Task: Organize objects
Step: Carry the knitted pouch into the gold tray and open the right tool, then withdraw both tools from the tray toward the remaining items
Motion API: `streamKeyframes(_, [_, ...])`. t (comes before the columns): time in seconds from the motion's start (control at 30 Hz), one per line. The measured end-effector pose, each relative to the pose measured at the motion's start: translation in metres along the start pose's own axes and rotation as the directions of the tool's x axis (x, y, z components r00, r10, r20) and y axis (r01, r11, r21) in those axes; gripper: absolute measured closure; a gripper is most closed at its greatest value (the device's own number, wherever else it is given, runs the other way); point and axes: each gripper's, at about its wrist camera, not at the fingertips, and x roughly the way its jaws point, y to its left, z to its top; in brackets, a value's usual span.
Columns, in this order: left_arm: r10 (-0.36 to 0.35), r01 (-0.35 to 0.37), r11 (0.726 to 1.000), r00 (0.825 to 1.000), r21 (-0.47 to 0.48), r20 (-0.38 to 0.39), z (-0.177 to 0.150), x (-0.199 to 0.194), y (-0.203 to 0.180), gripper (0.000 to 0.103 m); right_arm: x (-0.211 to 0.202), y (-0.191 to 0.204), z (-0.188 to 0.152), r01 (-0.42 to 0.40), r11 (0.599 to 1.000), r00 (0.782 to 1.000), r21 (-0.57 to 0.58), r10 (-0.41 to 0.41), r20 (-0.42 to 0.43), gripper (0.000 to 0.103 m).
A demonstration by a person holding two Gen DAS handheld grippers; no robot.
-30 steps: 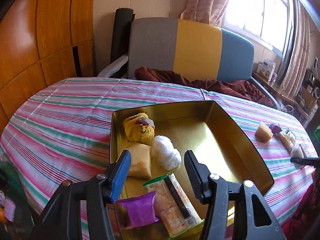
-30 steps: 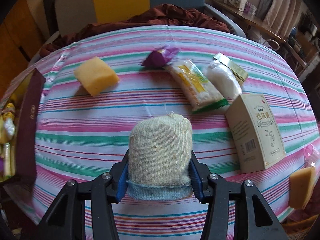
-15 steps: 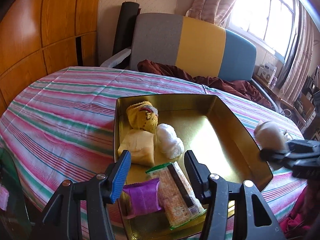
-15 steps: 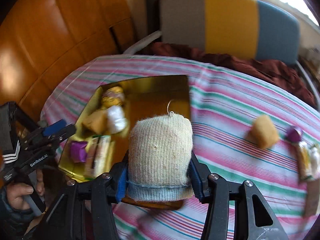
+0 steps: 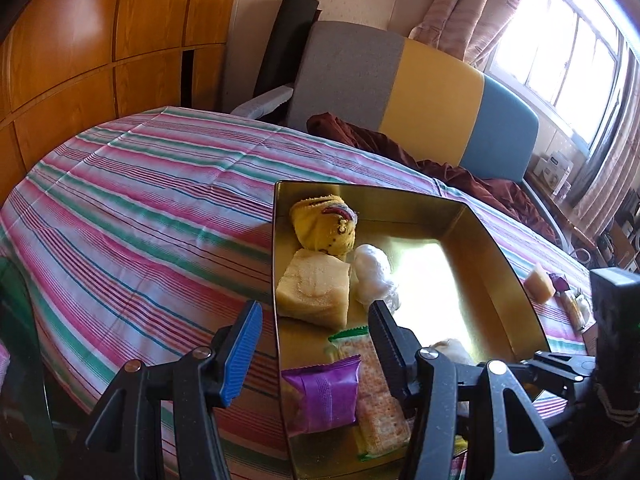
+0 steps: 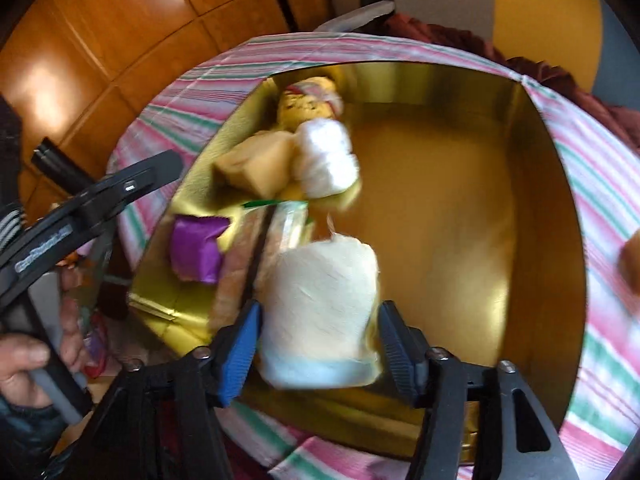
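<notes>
Five things already lie along the tray's (image 6: 560, 208) left side. The right gripper (image 6: 320, 344) hangs over the tray's near part, jaws spread beside the mitt (image 6: 320, 312); whether they grip is unclear. Left gripper (image 5: 316, 344) spread, empty. A sponge (image 5: 539, 287) and packets wait far right.

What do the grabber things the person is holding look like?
Each hand-held gripper is black, with two fingers held on by silver screws. On the left hand-held gripper one finger has a ribbed blue pad and the other a ribbed black pad. The right hand-held gripper matches. White lettering, blurred, marks the left one's side.
</notes>
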Motion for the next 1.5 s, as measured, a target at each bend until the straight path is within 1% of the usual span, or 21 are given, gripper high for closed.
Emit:
streamKeyframes(0.03, [-0.003, 0.003, 1.000, 1.000, 0.006, -0.001, 0.000, 0.000, -0.001, 0.047, -0.003, -0.001, -0.002, -0.003, 1.000, 1.000, -0.003, 0.003, 0.016, 0.023])
streamKeyframes(0.17, [-0.012, 0.012, 1.000, 1.000, 0.028, -0.008, -0.002, 0.000, -0.010, 0.047, -0.017, -0.011, -0.008, 0.003, 1.000, 0.999, 0.025, -0.004, 0.054, 0.022])
streamKeyframes(0.4, [-0.034, 0.034, 0.998, 0.999, 0.054, -0.012, -0.003, -0.003, -0.022, 0.047, -0.056, -0.044, -0.021, 0.071, 0.991, 0.988, 0.111, -0.085, 0.127, 0.012])
streamKeyframes(0.57, [-0.065, 0.066, 0.994, 0.998, 0.090, -0.014, -0.004, -0.005, -0.038, 0.047, -0.096, -0.083, -0.038, 0.122, 0.968, 0.968, 0.220, -0.165, 0.187, 0.008])
streamKeyframes(0.7, [-0.092, 0.095, 0.987, 0.995, 0.127, -0.026, -0.003, -0.005, -0.056, 0.047, -0.126, -0.124, -0.056, 0.191, 0.928, 0.947, 0.321, -0.261, 0.190, 0.007])
streamKeyframes(0.8, [-0.109, 0.113, 0.981, 0.993, 0.157, -0.034, -0.003, -0.006, -0.072, 0.047, -0.147, -0.160, -0.071, 0.258, 0.876, 0.924, 0.407, -0.347, 0.161, 0.007])
streamKeyframes(0.9, [-0.127, 0.133, 0.973, 0.991, 0.191, -0.044, -0.003, -0.005, -0.090, 0.047, -0.175, -0.199, -0.088, 0.318, 0.808, 0.887, 0.496, -0.438, 0.145, 0.007])
streamKeyframes(0.97, [-0.140, 0.148, 0.965, 0.989, 0.215, -0.052, -0.003, -0.005, -0.103, 0.047, -0.196, -0.226, -0.103, 0.368, 0.743, 0.847, 0.558, -0.516, 0.128, 0.007])
streamKeyframes(1.0, [-0.148, 0.157, 0.961, 0.987, 0.230, -0.057, -0.003, -0.004, -0.110, 0.047, -0.208, -0.241, -0.111, 0.394, 0.702, 0.821, 0.593, -0.559, 0.115, 0.006])
streamKeyframes(1.03, [-0.156, 0.167, 0.955, 0.986, 0.245, -0.065, -0.003, -0.003, -0.119, 0.047, -0.217, -0.255, -0.118, 0.411, 0.666, 0.801, 0.623, -0.590, 0.103, 0.004])
streamKeyframes(1.1, [-0.176, 0.191, 0.942, 0.981, 0.276, -0.081, -0.004, -0.001, -0.137, 0.047, -0.231, -0.286, -0.136, 0.427, 0.587, 0.765, 0.688, -0.640, 0.071, 0.000])
streamKeyframes(1.13, [-0.184, 0.202, 0.934, 0.979, 0.293, -0.088, -0.004, 0.000, -0.147, 0.047, -0.237, -0.302, -0.145, 0.432, 0.540, 0.748, 0.722, -0.662, 0.049, 0.000])
streamKeyframes(1.17, [-0.190, 0.211, 0.928, 0.977, 0.309, -0.096, -0.005, 0.001, -0.155, 0.047, -0.240, -0.316, -0.156, 0.428, 0.496, 0.735, 0.756, -0.677, 0.028, 0.000])
streamKeyframes(1.2, [-0.196, 0.220, 0.919, 0.975, 0.326, -0.104, -0.006, 0.002, -0.165, 0.047, -0.242, -0.328, -0.166, 0.411, 0.457, 0.731, 0.789, -0.682, 0.014, 0.000])
streamKeyframes(1.23, [-0.204, 0.230, 0.911, 0.973, 0.343, -0.112, -0.007, 0.004, -0.176, 0.046, -0.244, -0.340, -0.177, 0.376, 0.417, 0.738, 0.827, -0.675, 0.005, 0.000])
streamKeyframes(1.27, [-0.213, 0.243, 0.902, 0.969, 0.356, -0.122, -0.008, 0.005, -0.186, 0.045, -0.245, -0.351, -0.187, 0.334, 0.384, 0.755, 0.861, -0.656, 0.000, 0.000])
streamKeyframes(1.3, [-0.226, 0.261, 0.893, 0.965, 0.366, -0.136, -0.009, 0.008, -0.196, 0.044, -0.247, -0.359, -0.194, 0.285, 0.359, 0.776, 0.889, -0.631, 0.006, 0.000])
streamKeyframes(1.33, [-0.243, 0.284, 0.885, 0.958, 0.369, -0.154, -0.009, 0.011, -0.207, 0.044, -0.249, -0.363, -0.198, 0.244, 0.351, 0.785, 0.904, -0.618, 0.029, 0.000])
streamKeyframes(1.37, [-0.266, 0.314, 0.876, 0.948, 0.367, -0.177, -0.010, 0.014, -0.219, 0.044, -0.251, -0.365, -0.199, 0.235, 0.349, 0.786, 0.907, -0.617, 0.034, 0.000])
streamKeyframes(1.43, [-0.305, 0.368, 0.860, 0.926, 0.355, -0.222, -0.011, 0.020, -0.238, 0.044, -0.249, -0.366, -0.196, 0.264, 0.353, 0.786, 0.898, -0.618, 0.012, 0.000])
streamKeyframes(1.5, [-0.331, 0.406, 0.843, 0.908, 0.353, -0.255, -0.012, 0.026, -0.259, 0.044, -0.247, -0.367, -0.194, 0.272, 0.366, 0.794, 0.890, -0.608, 0.008, 0.000])
